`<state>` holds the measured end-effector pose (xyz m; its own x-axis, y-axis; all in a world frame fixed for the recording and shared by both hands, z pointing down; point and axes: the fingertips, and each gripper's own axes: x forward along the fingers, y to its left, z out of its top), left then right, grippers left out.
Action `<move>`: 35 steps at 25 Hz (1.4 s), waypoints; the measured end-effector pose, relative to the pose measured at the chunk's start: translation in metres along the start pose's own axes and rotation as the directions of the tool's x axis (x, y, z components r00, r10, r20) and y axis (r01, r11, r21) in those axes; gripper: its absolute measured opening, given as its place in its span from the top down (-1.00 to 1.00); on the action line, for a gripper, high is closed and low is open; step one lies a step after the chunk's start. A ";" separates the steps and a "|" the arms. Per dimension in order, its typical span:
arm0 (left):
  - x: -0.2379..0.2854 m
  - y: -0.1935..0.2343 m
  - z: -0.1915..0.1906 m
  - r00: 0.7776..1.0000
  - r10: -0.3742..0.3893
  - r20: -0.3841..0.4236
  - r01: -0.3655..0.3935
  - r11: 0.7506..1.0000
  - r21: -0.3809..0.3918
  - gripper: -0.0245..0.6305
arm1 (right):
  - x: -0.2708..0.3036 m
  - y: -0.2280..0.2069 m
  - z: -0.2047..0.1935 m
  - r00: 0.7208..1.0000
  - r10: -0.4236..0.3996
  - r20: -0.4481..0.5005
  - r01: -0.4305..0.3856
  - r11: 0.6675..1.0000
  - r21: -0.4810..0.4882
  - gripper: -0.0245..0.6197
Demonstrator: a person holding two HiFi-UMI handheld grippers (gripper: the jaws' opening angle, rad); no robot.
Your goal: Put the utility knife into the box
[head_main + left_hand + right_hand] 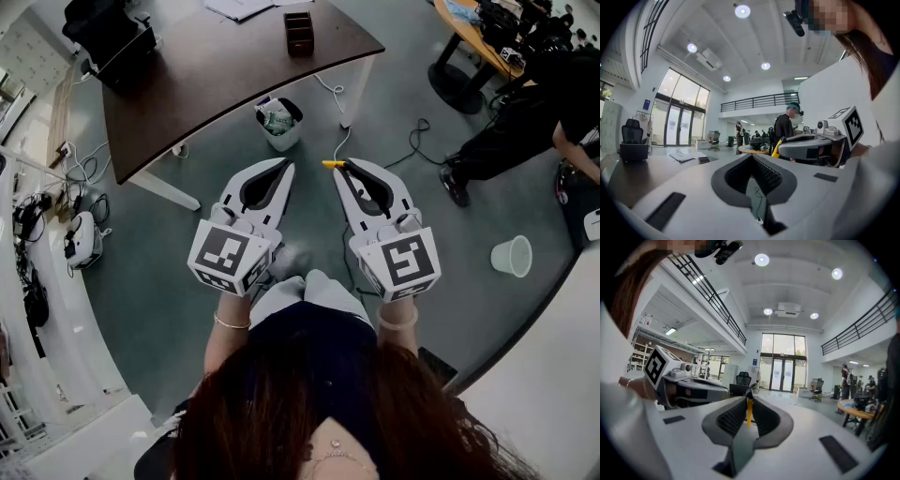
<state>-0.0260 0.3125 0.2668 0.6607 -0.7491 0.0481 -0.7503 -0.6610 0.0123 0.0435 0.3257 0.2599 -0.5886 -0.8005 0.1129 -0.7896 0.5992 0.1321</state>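
Observation:
My right gripper [343, 167] is shut on a yellow utility knife [332, 164], which sticks out to the left at the jaw tips. In the right gripper view the knife [749, 412] shows as a thin yellow strip pinched between the ribbed pads of the right gripper [749, 398]. Beside it, my left gripper [286, 167] is shut with nothing in it, the jaws meeting at the tips [752, 157]. Both are held in the air above the floor, short of the table. A small dark brown box [298, 33] stands on the far part of the brown table [216, 84].
A white waste bin [278, 122] stands on the floor by the table's near edge, with cables trailing around it. A black bag [108, 37] sits on the table's left end. A white cup [512, 256] lies on the floor at right, near a person in black [525, 122].

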 end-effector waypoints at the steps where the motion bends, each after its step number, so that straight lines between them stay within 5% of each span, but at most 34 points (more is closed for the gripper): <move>1: -0.001 0.000 0.000 1.000 0.000 -0.001 0.000 1.000 -0.006 0.93 | -0.001 0.001 0.001 1.000 0.000 0.000 0.000 1.000 -0.001 0.77; 25: 0.038 -0.007 -0.007 1.000 0.007 -0.018 -0.008 0.999 -0.031 0.93 | 0.000 -0.041 -0.010 0.999 0.020 0.027 -0.020 1.000 0.021 0.77; 35: 0.081 0.029 -0.019 0.999 0.026 -0.028 -0.028 0.998 -0.061 0.93 | 0.047 -0.071 -0.028 0.998 0.057 0.008 -0.058 0.997 0.043 0.76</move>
<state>0.0054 0.2333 0.2905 0.6400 -0.7645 0.0767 -0.7684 -0.6360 0.0720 0.0766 0.2456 0.2839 -0.6343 -0.7649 0.1124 -0.7610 0.6433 0.0833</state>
